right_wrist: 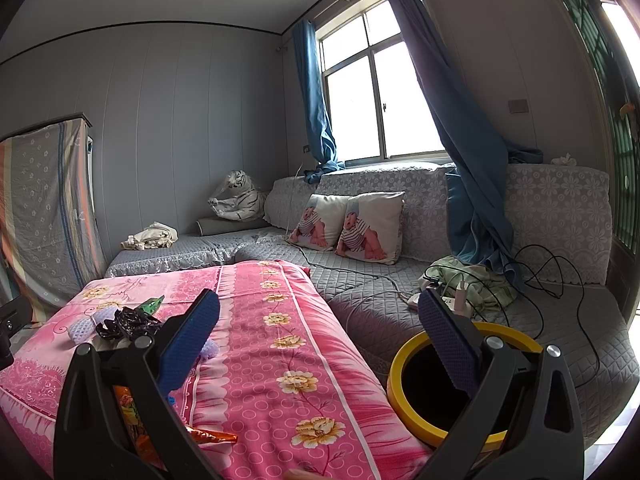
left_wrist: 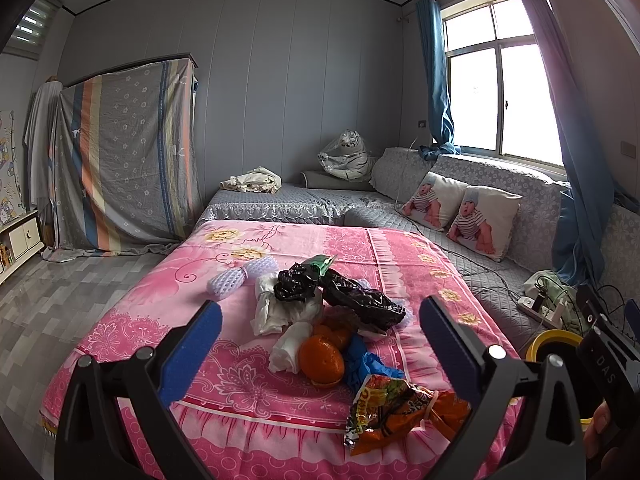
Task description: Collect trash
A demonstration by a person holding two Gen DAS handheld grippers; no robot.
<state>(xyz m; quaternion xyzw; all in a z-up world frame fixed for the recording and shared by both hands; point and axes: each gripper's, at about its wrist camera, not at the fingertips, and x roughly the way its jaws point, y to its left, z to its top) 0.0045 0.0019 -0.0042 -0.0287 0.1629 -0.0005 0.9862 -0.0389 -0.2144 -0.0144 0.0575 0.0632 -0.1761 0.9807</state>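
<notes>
A heap of trash lies on the pink flowered cloth [left_wrist: 280, 420]: black plastic bags [left_wrist: 360, 300], white tissues [left_wrist: 276, 312], orange peel [left_wrist: 322, 360], a blue glove [left_wrist: 362, 364], an orange snack wrapper [left_wrist: 400, 412], a white foam net [left_wrist: 240, 276] and a green wrapper [left_wrist: 320, 263]. My left gripper [left_wrist: 320, 332] hovers open just before the heap, nothing between its blue pads. My right gripper [right_wrist: 318, 320] is open and empty too, above the cloth's right edge, its right finger over the yellow-rimmed bin [right_wrist: 404, 384]. The bin rim [left_wrist: 556, 338] also shows in the left wrist view.
A grey quilted sofa [right_wrist: 400, 280] wraps around the back and right, with two printed cushions [right_wrist: 348, 224], a power strip [right_wrist: 456, 304] and trailing cables. A plush tiger [left_wrist: 348, 156] and crumpled cloth [left_wrist: 252, 180] lie at the back. A draped cabinet [left_wrist: 124, 160] stands left.
</notes>
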